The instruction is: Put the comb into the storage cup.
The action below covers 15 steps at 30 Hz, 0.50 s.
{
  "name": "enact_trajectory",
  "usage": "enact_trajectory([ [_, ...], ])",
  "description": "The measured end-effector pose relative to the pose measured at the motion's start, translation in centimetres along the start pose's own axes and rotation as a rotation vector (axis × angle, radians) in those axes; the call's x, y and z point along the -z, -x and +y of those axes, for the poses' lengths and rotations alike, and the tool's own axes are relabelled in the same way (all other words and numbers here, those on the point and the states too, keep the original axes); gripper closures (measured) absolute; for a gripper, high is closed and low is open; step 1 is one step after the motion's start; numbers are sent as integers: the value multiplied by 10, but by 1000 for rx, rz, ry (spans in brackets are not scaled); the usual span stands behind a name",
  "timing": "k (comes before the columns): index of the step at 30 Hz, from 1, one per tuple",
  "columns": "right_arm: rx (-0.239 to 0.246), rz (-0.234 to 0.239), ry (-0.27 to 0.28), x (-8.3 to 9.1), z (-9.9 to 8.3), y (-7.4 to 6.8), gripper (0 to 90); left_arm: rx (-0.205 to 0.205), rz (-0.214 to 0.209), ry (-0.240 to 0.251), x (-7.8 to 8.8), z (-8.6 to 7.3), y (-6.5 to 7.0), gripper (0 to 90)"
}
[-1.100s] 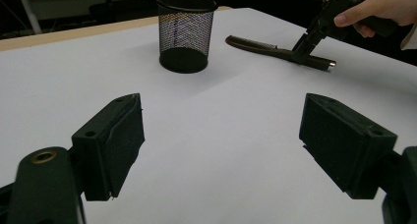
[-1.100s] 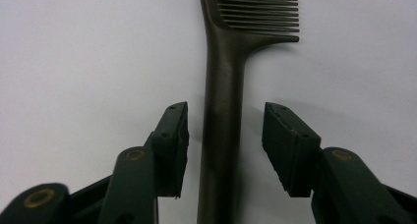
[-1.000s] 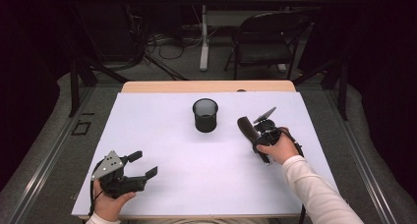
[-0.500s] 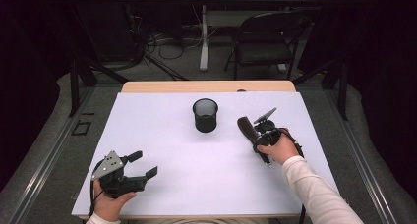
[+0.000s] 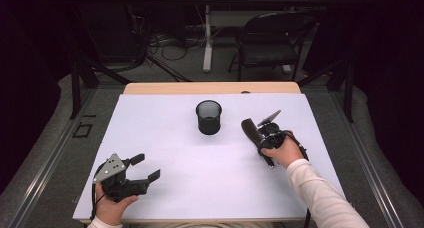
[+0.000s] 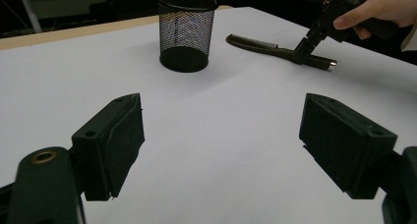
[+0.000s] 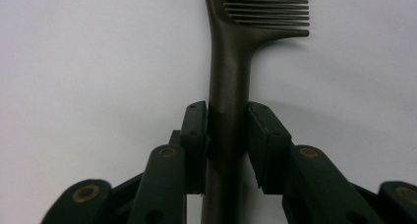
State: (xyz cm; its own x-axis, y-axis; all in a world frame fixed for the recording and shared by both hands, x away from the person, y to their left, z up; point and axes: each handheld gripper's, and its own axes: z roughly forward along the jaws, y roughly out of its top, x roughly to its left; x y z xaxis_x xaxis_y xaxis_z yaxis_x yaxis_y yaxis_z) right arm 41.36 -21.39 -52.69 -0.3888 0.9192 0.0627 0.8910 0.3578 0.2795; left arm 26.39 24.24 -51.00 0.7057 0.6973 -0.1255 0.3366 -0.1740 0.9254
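Observation:
A dark brown comb lies flat on the white table, right of a black mesh cup. My right gripper points down at the comb's handle. Its jaws have just been closing, and in the right gripper view both pads sit against the handle of the comb, teeth away from me. The left gripper view shows the same grip on the comb beyond the cup. My left gripper rests at the near left, open with nothing between its jaws.
The wooden far edge of the table runs behind the cup. Beyond it stand a black chair and a desk leg with cables on the floor. Wide bare white surface lies between the two grippers.

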Motion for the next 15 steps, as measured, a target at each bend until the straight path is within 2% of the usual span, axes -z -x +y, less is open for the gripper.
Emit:
enact_trajectory([
  [7, 7, -4, -4, 0, 0, 1, 722, 2, 3, -1, 0, 0, 0, 172],
  [15, -14, -3, -10, 0, 1, 1, 724, 1, 1, 0, 0, 0, 0, 171],
])
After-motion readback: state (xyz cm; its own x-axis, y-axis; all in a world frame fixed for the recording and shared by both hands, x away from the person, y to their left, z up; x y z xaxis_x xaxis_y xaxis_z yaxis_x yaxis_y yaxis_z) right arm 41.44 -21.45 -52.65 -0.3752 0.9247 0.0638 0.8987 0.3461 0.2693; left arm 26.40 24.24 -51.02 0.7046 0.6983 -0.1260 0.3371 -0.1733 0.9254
